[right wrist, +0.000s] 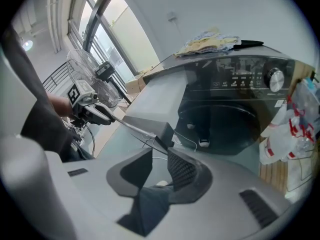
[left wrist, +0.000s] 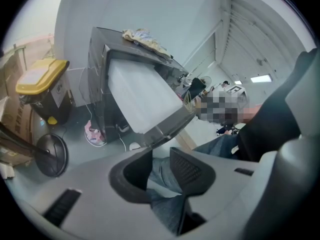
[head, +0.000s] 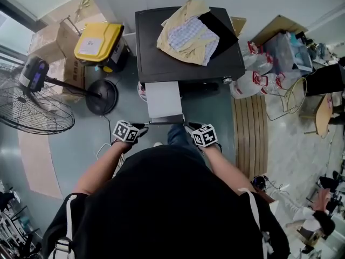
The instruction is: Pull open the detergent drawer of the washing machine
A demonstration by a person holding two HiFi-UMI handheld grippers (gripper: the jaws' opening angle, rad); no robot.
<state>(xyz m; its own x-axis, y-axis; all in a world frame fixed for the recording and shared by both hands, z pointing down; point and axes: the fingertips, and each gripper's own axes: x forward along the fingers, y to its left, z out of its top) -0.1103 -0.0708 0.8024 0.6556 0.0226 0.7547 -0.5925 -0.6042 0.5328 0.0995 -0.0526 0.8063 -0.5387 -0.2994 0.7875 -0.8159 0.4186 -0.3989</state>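
The one detergent drawer [head: 164,99] stands drawn far out of the front of the single washing machine [head: 161,58]. In the head view it is a pale box at 12 o'clock from the person, running out of the machine's left half. Its grey front panel is the end nearest the person.

Two grippers meet that panel, one at each end. The left gripper [head: 142,127] is at the drawer's 7 o'clock and the right gripper [head: 190,126] at its 5 o'clock. In each gripper's own view the two jaws stand partly apart, with a lower corner of the front panel reaching in at their tips. They appear to pinch it there, and only the person's jeans show in the gap behind. The right gripper view also shows the left gripper at the far end of the same panel.

One heap of clothes [head: 188,34] lies on the machine's dark top, made of three pieces: yellowish, checked and black. One round knob [right wrist: 276,79] sits on the control panel.

On the floor, one yellow-lidded bin [head: 98,41] stands at the machine's 10 o'clock, beside cardboard boxes [head: 54,42]. One standing fan [head: 32,109] is at 8 o'clock. White plastic bags [head: 253,74] lie at 3 o'clock, and one slatted wooden mat [head: 250,134] at 4 o'clock.
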